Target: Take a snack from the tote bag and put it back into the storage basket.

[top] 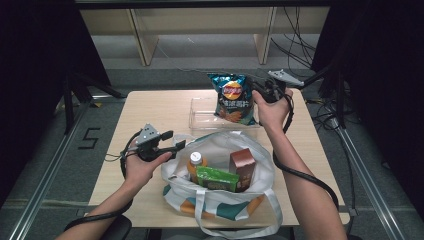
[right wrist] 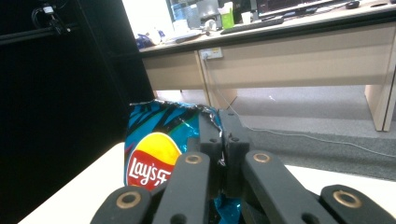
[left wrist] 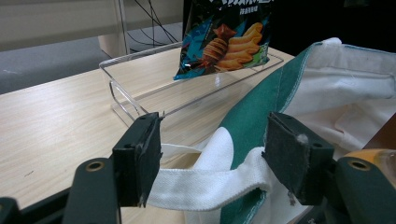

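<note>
Right claw [top: 261, 90] clenched on chip bag's [top: 231, 98] top edge, above clear tray [top: 200, 118]; left claw [top: 172, 141] released, straddling tote bag's [top: 220, 202] strap [left wrist: 205, 184] near surface [top: 150, 107] edge.

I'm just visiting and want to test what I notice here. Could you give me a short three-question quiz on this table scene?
1. True or false: the right gripper has its fingers shut on the chip bag.
2. What lies between the open fingers of the left gripper?
A. the bag's white handle strap
B. the orange bottle
C. a spoon
3. Name the clear thing on the table that the chip bag hangs over.

Key:
1. True; it pinches the bag's top edge.
2. A, the white handle strap of the tote bag; the fingers do not press on it.
3. The clear plastic tray.
</note>
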`<move>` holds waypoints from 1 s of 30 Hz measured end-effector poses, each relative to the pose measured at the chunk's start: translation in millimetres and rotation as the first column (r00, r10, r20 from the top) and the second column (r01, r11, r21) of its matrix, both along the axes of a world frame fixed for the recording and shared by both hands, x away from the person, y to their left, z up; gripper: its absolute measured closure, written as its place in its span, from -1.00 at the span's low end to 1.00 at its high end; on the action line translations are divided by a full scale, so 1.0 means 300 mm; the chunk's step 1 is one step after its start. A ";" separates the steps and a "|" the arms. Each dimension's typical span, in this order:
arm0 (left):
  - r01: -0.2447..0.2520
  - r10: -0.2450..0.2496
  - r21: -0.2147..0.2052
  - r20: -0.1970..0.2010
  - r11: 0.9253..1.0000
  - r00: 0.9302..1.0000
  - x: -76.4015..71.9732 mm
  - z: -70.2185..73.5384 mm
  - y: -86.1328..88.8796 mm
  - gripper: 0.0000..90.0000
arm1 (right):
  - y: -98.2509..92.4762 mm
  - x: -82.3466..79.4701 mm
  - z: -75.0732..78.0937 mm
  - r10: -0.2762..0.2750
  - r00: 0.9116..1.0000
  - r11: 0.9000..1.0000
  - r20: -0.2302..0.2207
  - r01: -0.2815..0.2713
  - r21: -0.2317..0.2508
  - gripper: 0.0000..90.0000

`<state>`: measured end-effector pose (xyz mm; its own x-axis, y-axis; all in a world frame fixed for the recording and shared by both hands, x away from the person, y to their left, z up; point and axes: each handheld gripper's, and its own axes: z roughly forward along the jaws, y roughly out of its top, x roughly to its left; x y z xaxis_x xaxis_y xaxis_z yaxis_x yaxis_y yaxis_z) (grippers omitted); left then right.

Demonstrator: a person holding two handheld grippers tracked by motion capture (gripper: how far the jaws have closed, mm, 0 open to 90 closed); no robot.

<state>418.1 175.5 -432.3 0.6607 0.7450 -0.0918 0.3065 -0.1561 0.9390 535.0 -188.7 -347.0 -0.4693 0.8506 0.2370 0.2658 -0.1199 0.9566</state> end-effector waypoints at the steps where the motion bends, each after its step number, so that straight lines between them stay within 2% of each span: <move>1: 0.001 -0.001 0.000 0.002 1.000 1.000 0.000 0.000 0.000 -0.21 | 0.004 -0.003 0.001 -0.007 1.000 1.000 -0.018 0.007 0.014 1.00; 2: 0.001 -0.001 0.000 0.001 1.000 1.000 0.000 0.000 0.000 -0.21 | -0.001 0.002 -0.001 -0.002 1.000 1.000 -0.004 0.002 -0.007 1.00; 4: 0.001 -0.001 0.000 0.000 1.000 1.000 0.000 -0.001 0.000 -0.21 | 0.002 0.001 -0.003 -0.005 1.000 1.000 -0.012 0.006 0.006 1.00; 6: 0.001 -0.001 0.000 0.001 1.000 1.000 0.000 0.000 0.000 -0.21 | 0.000 0.005 -0.008 -0.002 1.000 1.000 -0.002 0.002 -0.011 1.00; 9: 0.000 0.000 -0.001 0.000 1.000 1.000 0.000 0.000 0.000 -0.21 | 0.004 0.008 -0.013 -0.003 1.000 1.000 -0.008 0.003 -0.002 1.00; 12: 0.001 -0.001 -0.002 0.000 1.000 1.000 0.000 -0.001 0.000 -0.21 | 0.006 0.007 -0.017 -0.008 0.999 1.000 -0.035 0.008 0.004 1.00; 13: 0.001 -0.001 0.001 0.001 1.000 1.000 0.000 0.000 0.000 -0.21 | 0.001 0.013 -0.020 0.000 1.000 1.000 -0.018 -0.001 -0.012 1.00; 15: 0.002 -0.002 0.001 0.002 1.000 1.000 0.000 -0.001 0.000 -0.21 | 0.002 0.015 -0.026 0.000 1.000 1.000 -0.019 -0.001 -0.014 1.00; 16: 0.004 -0.004 -0.002 0.002 1.000 1.000 0.001 -0.001 0.000 -0.21 | 0.006 0.011 -0.026 -0.006 0.999 1.000 -0.038 0.006 0.001 1.00; 18: 0.002 -0.002 -0.001 0.000 1.000 1.000 0.000 -0.001 0.000 -0.21 | 0.002 0.015 -0.031 -0.004 0.999 1.000 -0.037 0.004 -0.015 1.00; 22: 0.007 -0.006 -0.004 0.003 1.000 1.000 0.001 -0.002 -0.001 -0.21 | 0.003 0.017 -0.041 -0.007 0.999 1.000 -0.039 0.007 0.002 1.00; 26: 0.005 -0.005 -0.001 0.003 1.000 1.000 0.000 -0.001 -0.001 -0.21 | 0.002 0.019 -0.045 -0.007 0.999 1.000 -0.045 0.006 -0.017 1.00; 27: 0.008 -0.008 -0.005 0.004 1.000 1.000 0.002 -0.002 -0.002 -0.21 | 0.005 0.020 -0.048 -0.009 0.999 1.000 -0.045 0.009 -0.004 1.00; 30: 0.008 -0.008 -0.004 0.003 1.000 1.000 0.002 -0.002 -0.001 -0.21 | 0.003 0.023 -0.053 -0.001 0.999 1.000 -0.042 0.000 -0.024 1.00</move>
